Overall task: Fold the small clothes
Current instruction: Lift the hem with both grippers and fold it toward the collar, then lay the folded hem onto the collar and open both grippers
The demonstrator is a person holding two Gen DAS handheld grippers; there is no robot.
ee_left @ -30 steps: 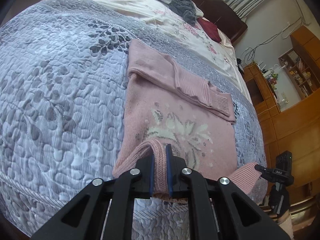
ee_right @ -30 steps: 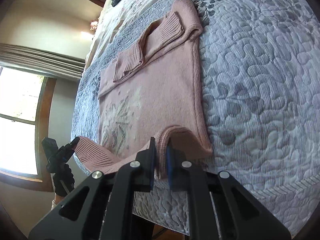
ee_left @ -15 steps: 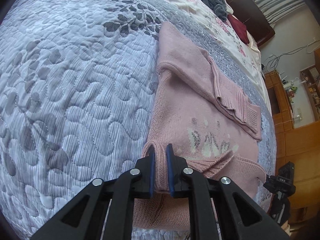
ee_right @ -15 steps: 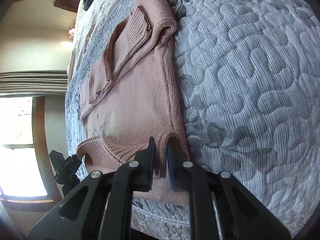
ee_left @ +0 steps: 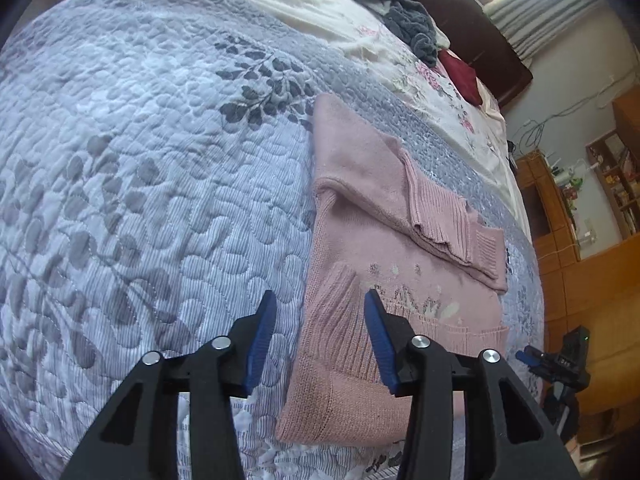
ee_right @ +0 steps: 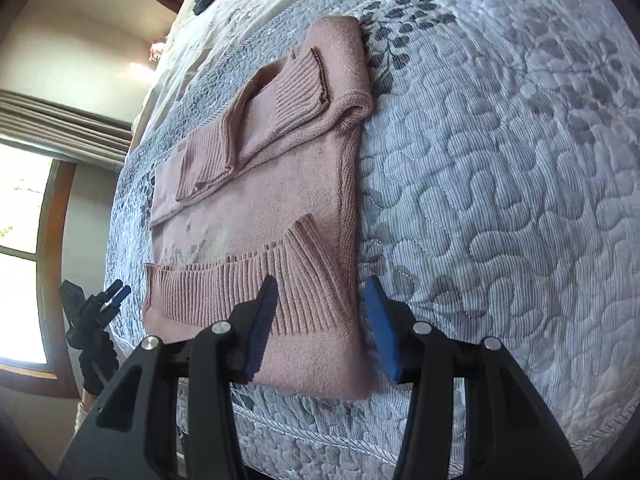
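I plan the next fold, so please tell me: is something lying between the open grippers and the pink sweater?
Nothing visible: the left gripper and right gripper both hang open directly over the pink sweater.

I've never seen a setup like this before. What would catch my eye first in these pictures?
Most likely the pink sweater, lying partly folded on a grey-blue quilt, its ribbed hem turned up over the body and the sleeves laid across the top. Next, the two black tongs with blue pads: the left tongs and the right tongs both stand open over the sweater's near corners, holding nothing. Farther up the bed lies a heap of dark clothes.
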